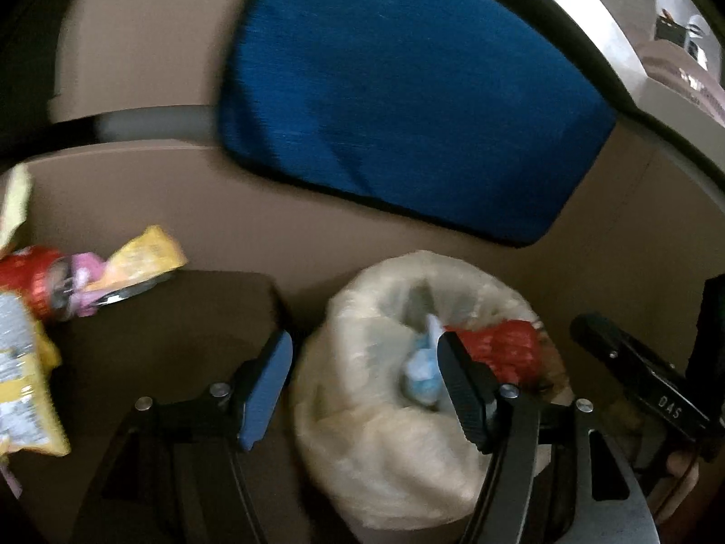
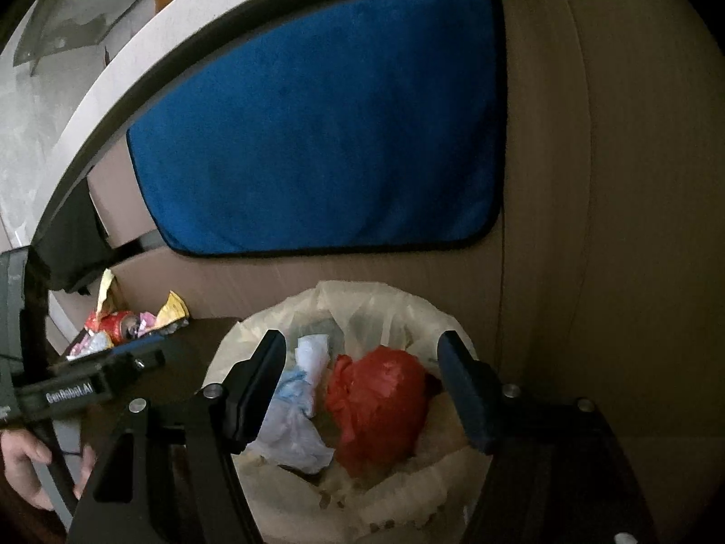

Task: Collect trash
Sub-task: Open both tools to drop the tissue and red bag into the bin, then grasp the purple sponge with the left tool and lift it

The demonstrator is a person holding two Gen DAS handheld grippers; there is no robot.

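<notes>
Two grippers, left (image 1: 364,381) and right (image 2: 362,385), hang wide apart and hold nothing over the bin (image 2: 290,317); reach left for the can (image 1: 34,283), squeeze gently, lift straight

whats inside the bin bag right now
The bin bag holds a crumpled red plastic bag beside pale blue-white plastic or tissue. Anything beneath them is covered and cannot be seen.

Left tongs (image 1: 364,369) spread wide, empty, over lined bin (image 1: 362,444) holding red bag (image 1: 503,349) and pale wad (image 1: 421,371). Wrappers and what looks like a red can (image 1: 38,279) on dark worktop (image 1: 172,317). Blue cloth (image 1: 408,104) behind. Right tongs (image 1: 634,362) at the edge.
</notes>
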